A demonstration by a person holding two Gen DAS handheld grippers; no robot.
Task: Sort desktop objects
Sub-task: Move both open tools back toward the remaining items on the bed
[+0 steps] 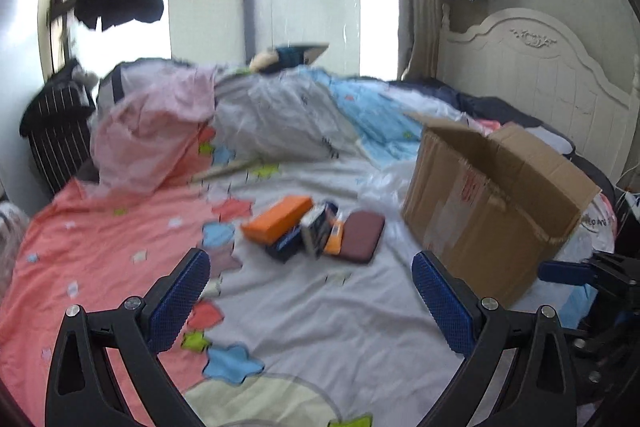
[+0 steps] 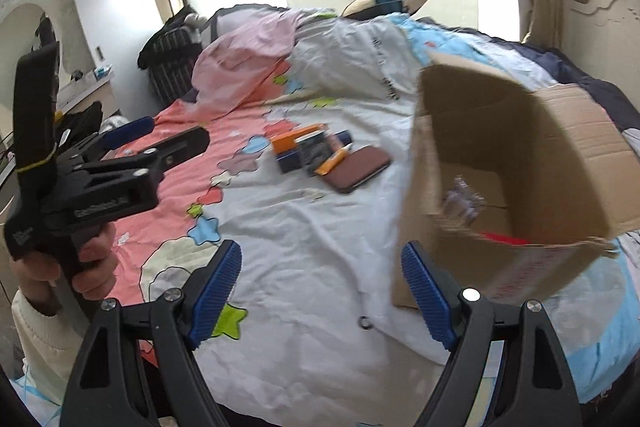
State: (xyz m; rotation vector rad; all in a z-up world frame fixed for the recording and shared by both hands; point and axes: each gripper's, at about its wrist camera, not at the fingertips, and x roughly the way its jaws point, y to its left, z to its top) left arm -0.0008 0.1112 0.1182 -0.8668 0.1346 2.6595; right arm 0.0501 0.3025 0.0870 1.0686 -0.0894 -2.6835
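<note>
My left gripper (image 1: 311,301) hangs over the bed with its blue pads spread wide and nothing between them. My right gripper (image 2: 321,291) is just as wide apart and empty — above the white part of the quilt (image 2: 304,227). From the left wrist view, the pile of things to sort lies at twelve o'clock: an orange box (image 1: 277,218), a dark blue box (image 1: 286,246) under it, a small printed carton (image 1: 318,227) and a maroon case (image 1: 362,237), all touching or overlapping. The open cardboard box (image 1: 492,203) stands at two o'clock, near the pile. From the right wrist view, something red (image 2: 505,238) lies inside it — too blurred to name. My hand (image 2: 68,267) grips the left handle at nine o'clock.
</note>
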